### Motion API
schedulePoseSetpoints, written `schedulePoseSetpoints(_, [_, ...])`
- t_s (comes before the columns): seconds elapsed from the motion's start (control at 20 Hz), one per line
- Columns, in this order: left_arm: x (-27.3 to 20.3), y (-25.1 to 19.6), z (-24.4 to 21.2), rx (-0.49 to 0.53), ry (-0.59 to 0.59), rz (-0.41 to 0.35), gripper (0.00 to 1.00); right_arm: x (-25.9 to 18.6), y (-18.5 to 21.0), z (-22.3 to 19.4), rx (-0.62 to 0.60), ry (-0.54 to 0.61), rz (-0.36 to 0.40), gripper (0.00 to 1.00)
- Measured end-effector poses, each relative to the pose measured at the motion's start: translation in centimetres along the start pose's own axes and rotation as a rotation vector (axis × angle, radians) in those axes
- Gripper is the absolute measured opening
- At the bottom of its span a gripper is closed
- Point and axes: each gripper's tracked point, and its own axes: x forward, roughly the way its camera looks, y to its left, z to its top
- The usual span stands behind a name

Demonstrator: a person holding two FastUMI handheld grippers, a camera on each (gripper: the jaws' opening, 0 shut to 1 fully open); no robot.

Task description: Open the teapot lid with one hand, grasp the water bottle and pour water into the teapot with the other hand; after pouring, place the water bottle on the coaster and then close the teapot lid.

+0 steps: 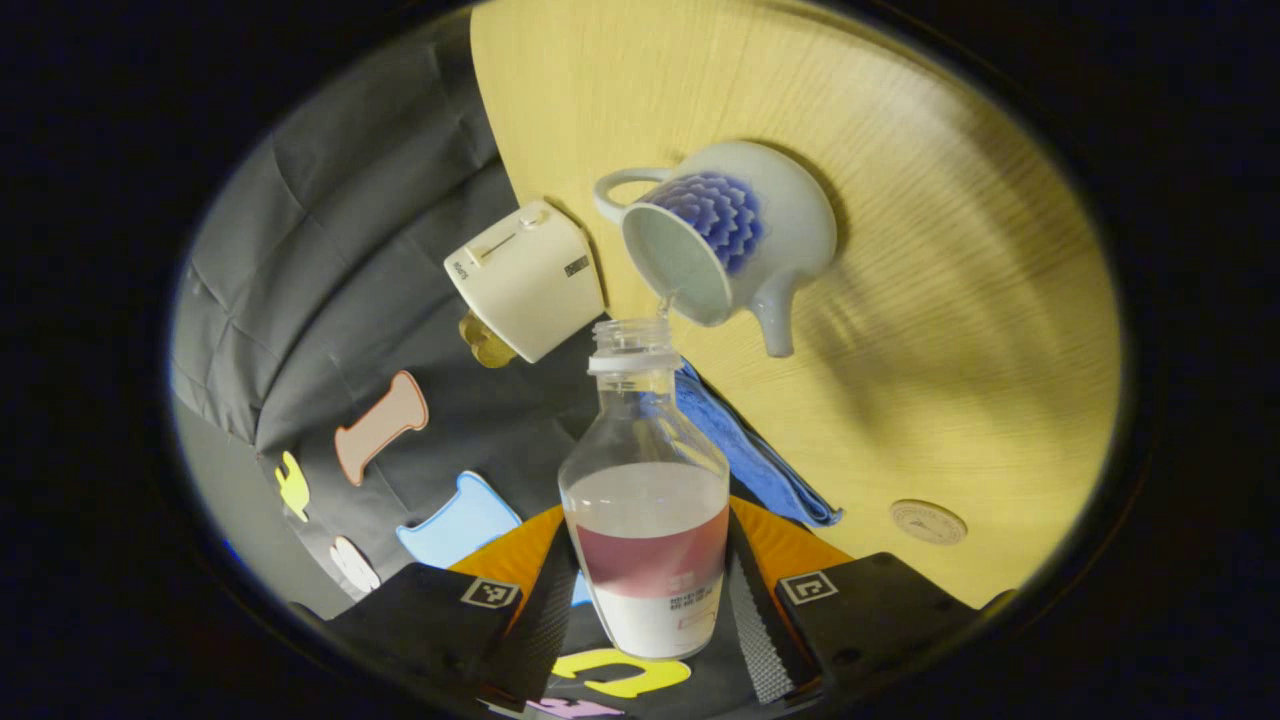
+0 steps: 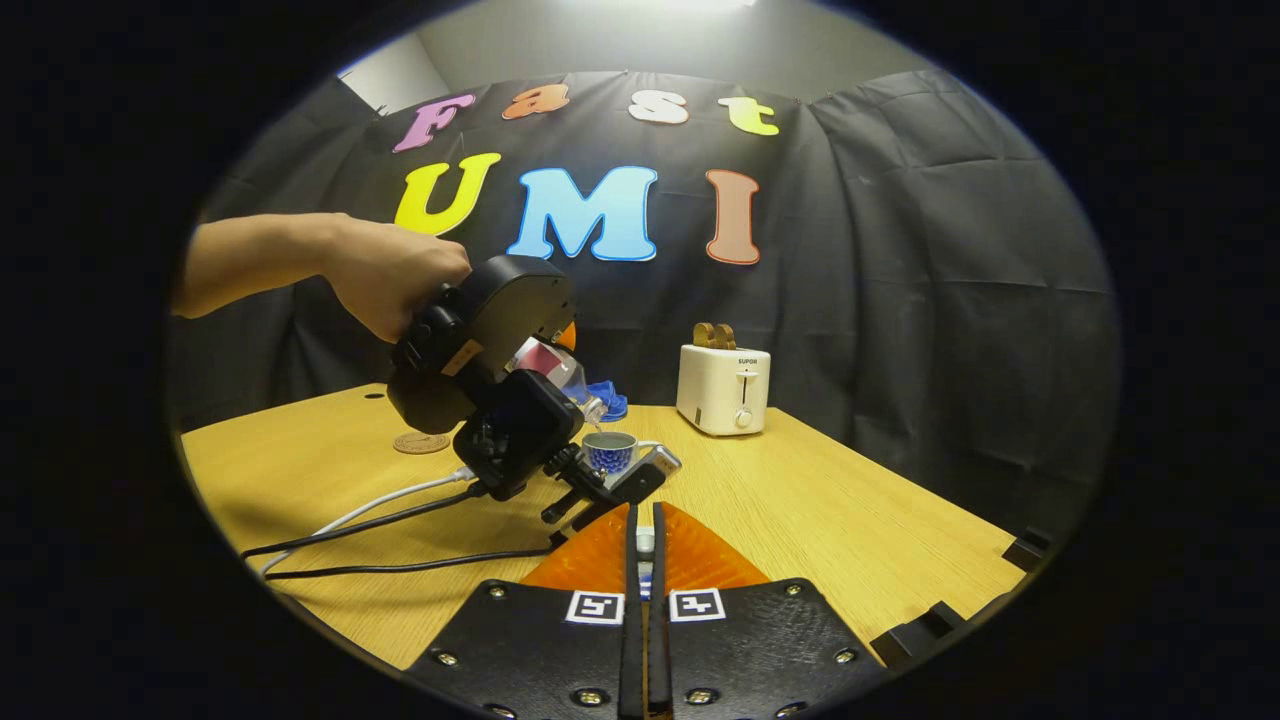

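Glass/plastic: clear water bottle with a pink-and-white label (image 1: 648, 500), uncapped, held in the left gripper (image 1: 650, 610); its jaws are closed onto the bottle's lower body from both sides.
Bottle axis: runs straight out from the jaws, mouth leading, tipped toward the white ceramic teapot with a blue scale pattern (image 1: 725, 240).
Mouth to pot: bottle mouth sits just at the rim of the teapot's open top; a thin thread of water seems to bridge the two.
Teapot: stands on the pale wooden worktop (image 1: 950, 300), lid off, spout pointing away from the bottle.
Level: bottle is roughly half full.
Right gripper (image 2: 640, 545): low over the worktop, jaws nearly together on something small, probably the lid; I cannot tell for sure.
Round cork coaster (image 1: 928, 521): well apart from the teapot, on the left gripper's side.
Next, judged: the left gripper is the nearer one for setting the bottle on the coaster.
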Motion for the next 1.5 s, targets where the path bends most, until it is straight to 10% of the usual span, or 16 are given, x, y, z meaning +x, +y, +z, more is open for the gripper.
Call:
schedulePoseSetpoints(0.95, [0.9, -2.2, 1.1, -0.204, -0.068, 0.013, 0.86, 0.0, -0.6, 0.4, -0.005, -0.013, -0.024, 0.02])
schedulePoseSetpoints(1.5, [0.5, -7.6, -3.9, -1.004, -0.062, 0.100, 0.87, 1.2, 1.6, 2.9, -0.023, -0.044, 0.011, 0.02])
